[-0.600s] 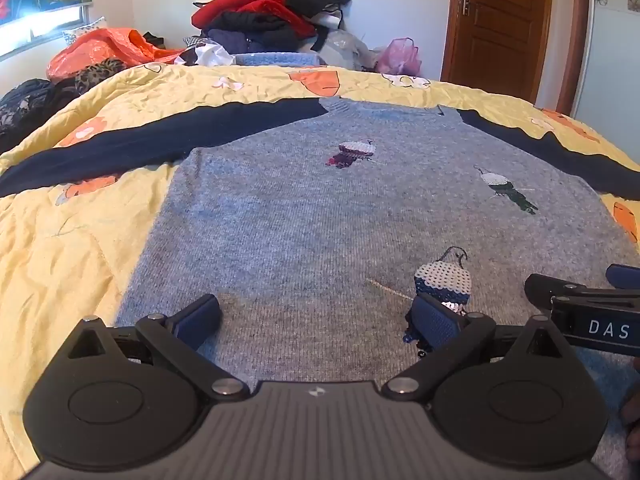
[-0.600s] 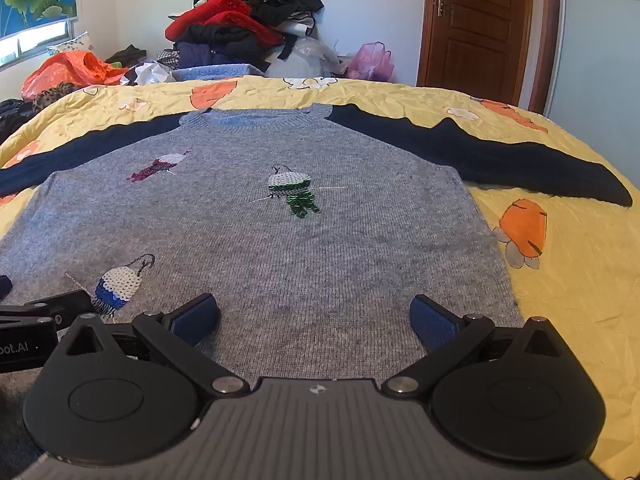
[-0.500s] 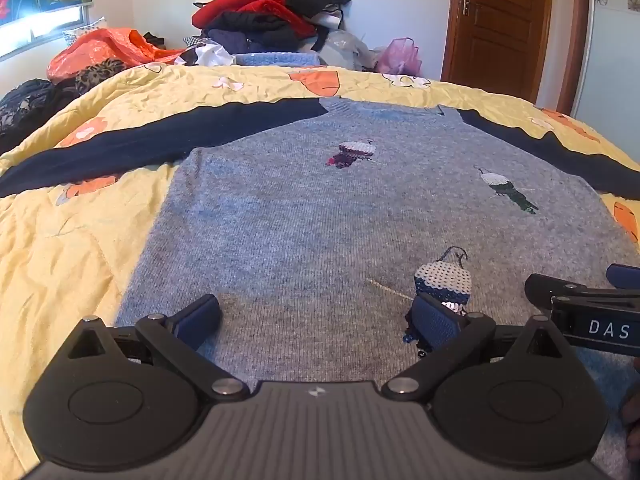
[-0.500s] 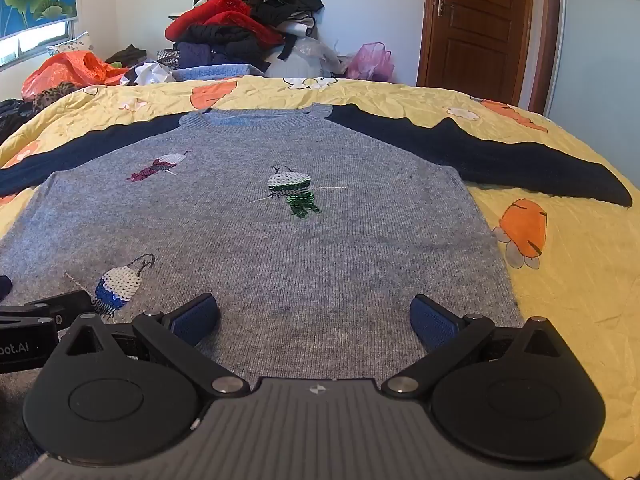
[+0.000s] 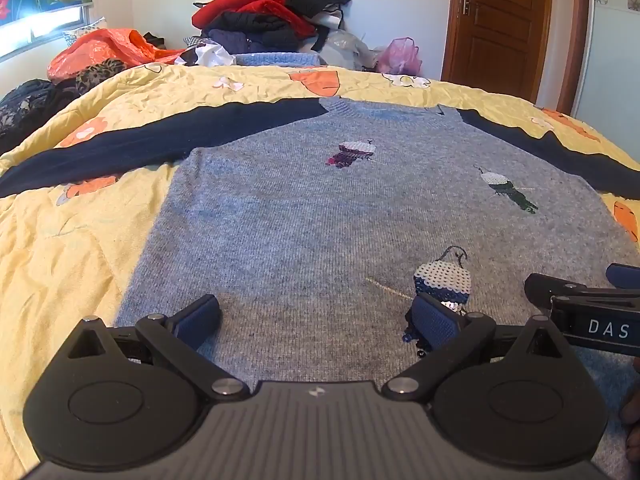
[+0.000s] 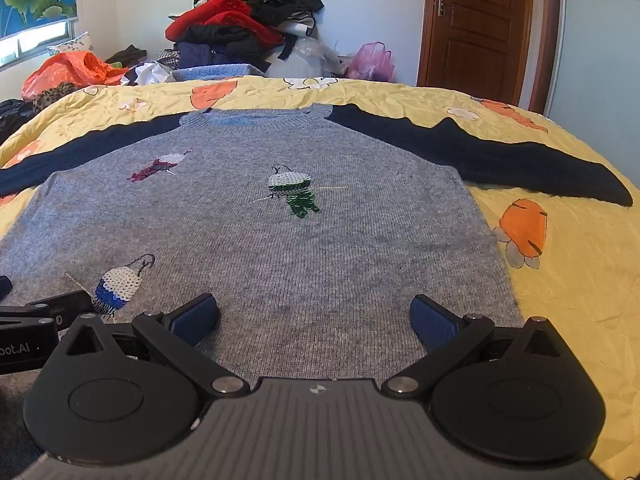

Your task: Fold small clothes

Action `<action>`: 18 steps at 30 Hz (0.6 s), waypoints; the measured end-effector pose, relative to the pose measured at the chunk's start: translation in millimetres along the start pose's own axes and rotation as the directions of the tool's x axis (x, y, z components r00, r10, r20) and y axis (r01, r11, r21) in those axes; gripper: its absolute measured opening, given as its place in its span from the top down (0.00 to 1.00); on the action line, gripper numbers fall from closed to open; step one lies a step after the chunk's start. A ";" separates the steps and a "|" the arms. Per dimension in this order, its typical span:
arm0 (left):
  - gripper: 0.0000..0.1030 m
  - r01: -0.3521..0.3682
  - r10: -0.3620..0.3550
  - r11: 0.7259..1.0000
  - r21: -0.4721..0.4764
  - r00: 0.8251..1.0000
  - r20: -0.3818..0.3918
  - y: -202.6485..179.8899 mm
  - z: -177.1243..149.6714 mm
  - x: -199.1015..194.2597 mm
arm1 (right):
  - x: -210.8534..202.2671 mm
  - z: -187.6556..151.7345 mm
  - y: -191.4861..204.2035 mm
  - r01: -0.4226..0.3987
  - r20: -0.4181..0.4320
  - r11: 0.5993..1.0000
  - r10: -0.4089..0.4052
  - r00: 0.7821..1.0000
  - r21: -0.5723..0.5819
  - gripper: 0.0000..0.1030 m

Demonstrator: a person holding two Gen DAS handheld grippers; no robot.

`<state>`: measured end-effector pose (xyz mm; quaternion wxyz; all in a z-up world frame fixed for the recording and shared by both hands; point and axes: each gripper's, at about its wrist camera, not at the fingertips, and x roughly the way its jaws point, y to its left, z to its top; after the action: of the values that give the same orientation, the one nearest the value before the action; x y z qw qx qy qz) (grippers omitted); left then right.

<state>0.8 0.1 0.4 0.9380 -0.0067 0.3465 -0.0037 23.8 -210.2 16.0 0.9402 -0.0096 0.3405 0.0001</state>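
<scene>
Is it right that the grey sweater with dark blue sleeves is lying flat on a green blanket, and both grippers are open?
Not quite: the blanket is yellow with orange flowers, as the right wrist view shows. The grey sweater does lie flat, and the left gripper and right gripper are open.

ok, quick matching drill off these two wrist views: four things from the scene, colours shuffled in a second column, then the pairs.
Things:
1. sweater body
2. sleeves
3. bedspread
4. door

Colours:
A. brown
B. yellow
C. grey
D. navy

Pairs: 1-C, 2-D, 3-B, 4-A
</scene>
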 end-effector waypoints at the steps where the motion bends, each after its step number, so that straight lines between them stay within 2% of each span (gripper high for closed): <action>1: 0.00 -0.002 0.002 1.000 0.001 1.000 -0.001 -0.4 -0.1 0.0 | 0.0 0.0 0.2 0.001 0.000 1.000 -0.001 1.000 -0.001 0.00; 18: 0.00 0.009 -0.009 1.000 -0.003 1.000 0.001 1.1 -0.3 -1.1 | 0.6 -1.0 0.3 0.005 -0.001 1.000 -0.005 1.000 -0.002 0.00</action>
<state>-0.2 1.2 0.8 0.9381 -0.0096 0.3460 -0.0076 23.7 -210.0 14.8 0.9401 -0.0115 0.3407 -0.0021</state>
